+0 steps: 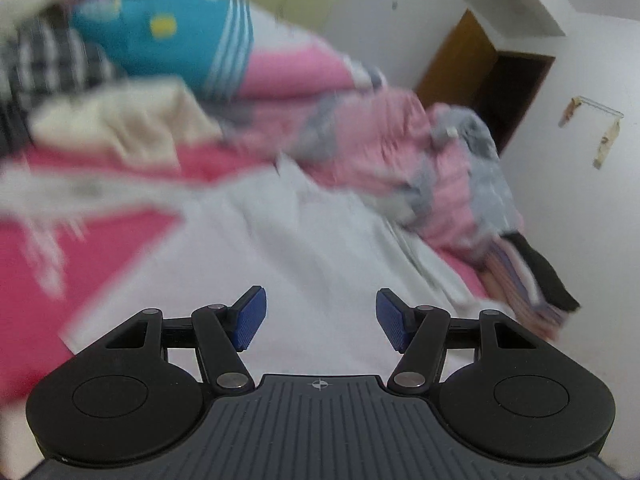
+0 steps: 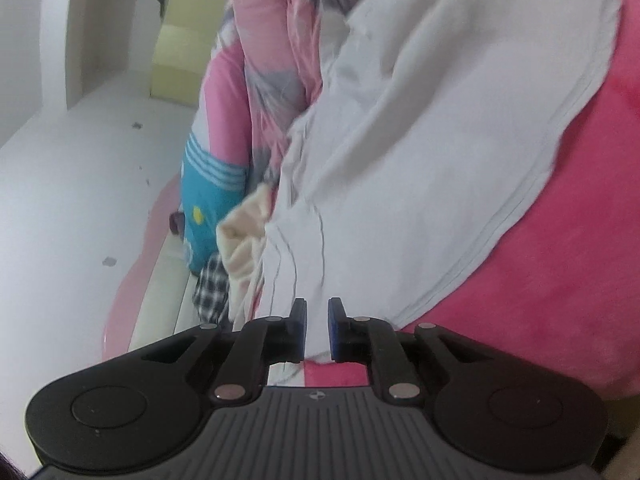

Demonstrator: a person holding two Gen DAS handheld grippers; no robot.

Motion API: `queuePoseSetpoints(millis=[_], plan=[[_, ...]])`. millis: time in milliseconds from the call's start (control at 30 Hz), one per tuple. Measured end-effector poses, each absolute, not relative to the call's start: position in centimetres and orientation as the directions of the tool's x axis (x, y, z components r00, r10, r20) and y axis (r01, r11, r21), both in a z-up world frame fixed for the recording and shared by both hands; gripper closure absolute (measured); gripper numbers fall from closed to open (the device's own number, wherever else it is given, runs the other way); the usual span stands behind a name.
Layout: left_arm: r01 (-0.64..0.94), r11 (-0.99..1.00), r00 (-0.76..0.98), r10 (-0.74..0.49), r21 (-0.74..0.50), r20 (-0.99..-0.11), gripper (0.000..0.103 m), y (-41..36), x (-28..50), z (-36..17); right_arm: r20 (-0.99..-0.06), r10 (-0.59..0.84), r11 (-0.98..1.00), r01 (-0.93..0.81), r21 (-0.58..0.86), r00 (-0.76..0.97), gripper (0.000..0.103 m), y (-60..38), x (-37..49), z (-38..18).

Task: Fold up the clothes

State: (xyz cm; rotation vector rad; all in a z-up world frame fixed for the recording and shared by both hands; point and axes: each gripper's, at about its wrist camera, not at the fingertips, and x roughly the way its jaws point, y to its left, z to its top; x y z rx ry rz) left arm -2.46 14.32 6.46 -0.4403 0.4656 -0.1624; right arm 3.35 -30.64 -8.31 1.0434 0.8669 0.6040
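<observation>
Tongs: left tongs (image 1: 318, 318) gape empty over white garment (image 1: 288, 248); right tongs (image 2: 317, 330) pinch its edge.

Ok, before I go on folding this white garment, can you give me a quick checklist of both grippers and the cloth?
1. Left gripper free of cloth: ok, fingers apart, nothing between them.
2. Right gripper gripping the white cotton garment: cannot tell; narrow gap, cloth edge behind it.
3. Garment flat on the pink fleece bedspread: not ok, wrinkled and bunched.
4. Garment clear of the cream cloth: not ok, they touch.
5. Left view sharp: not ok, blurred.
</observation>
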Motion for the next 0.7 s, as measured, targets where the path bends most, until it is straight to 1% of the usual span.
queuePoseSetpoints(millis=[67, 133, 167, 200, 233, 267, 333, 400, 500, 633, 700], plan=[[0.018, 0.924, 0.903, -0.179, -0.382, -0.391, 0.042, 15.4, -2.8, 8.2, -0.343, 0.791, 0.404, -0.013, 0.915, 0.506, 0.087, -29.6, 3.7, -8.9], [-0.063, 0.963, 0.909, -0.054, -0.263, -0.414, 0.042, 16.2, -3.4, 9.2, -0.342, 0.807, 0.393, -0.005, 0.92, 0.482, 0.086, -29.1, 3.5, -9.1], [-0.118, 0.977, 0.908, 0.034, -0.177, -0.418, 0.042, 16.3, -3.6, 9.7, -0.343, 0.811, 0.392, -0.006, 0.92, 0.474, 0.083, -29.2, 3.3, -9.0], [-0.179, 0.981, 0.907, 0.136, -0.071, -0.399, 0.042, 16.5, -4.0, 10.2, -0.347, 0.812, 0.396, -0.007, 0.918, 0.47, 0.075, -29.5, 2.9, -8.8], [-0.221, 0.975, 0.903, 0.206, 0.003, -0.376, 0.042, 16.6, -4.3, 10.6, -0.353, 0.808, 0.405, -0.009, 0.914, 0.472, 0.064, -30.0, 2.5, -8.5], [-0.256, 0.965, 0.897, 0.256, 0.049, -0.361, 0.042, 16.9, -4.4, 10.7, -0.36, 0.801, 0.416, -0.012, 0.909, 0.479, 0.061, -30.5, 2.0, -8.2], [-0.322, 0.937, 0.878, 0.349, 0.134, -0.328, 0.042, 17.3, -4.6, 11.0, -0.379, 0.77, 0.436, 0.011, 0.9, 0.513, 0.06, -31.9, 1.1, -7.9], [-0.317, 0.944, 0.868, 0.33, 0.098, -0.371, 0.042, 17.7, -4.0, 10.1, -0.403, 0.728, 0.453, 0.053, 0.89, 0.554, 0.06, -33.4, 0.2, -7.8], [-0.237, 0.971, 0.85, 0.228, 0.042, -0.475, 0.042, 16.3, -2.1, 6.4, -0.441, 0.637, 0.465, 0.141, 0.874, 0.632, 0.061, -34.9, -0.5, -8.2], [-0.11, 0.993, 0.817, 0.113, 0.039, -0.566, 0.042, 12.6, -0.4, 0.5, -0.461, 0.501, 0.478, 0.209, 0.853, 0.733, 0.062, -35.7, -0.6, -8.0], [-0.081, 0.995, 0.807, 0.095, 0.05, -0.582, 0.042, 11.3, 0.0, -1.6, -0.448, 0.481, 0.45, 0.227, 0.864, 0.754, 0.061, -35.7, -0.1, -8.4]])
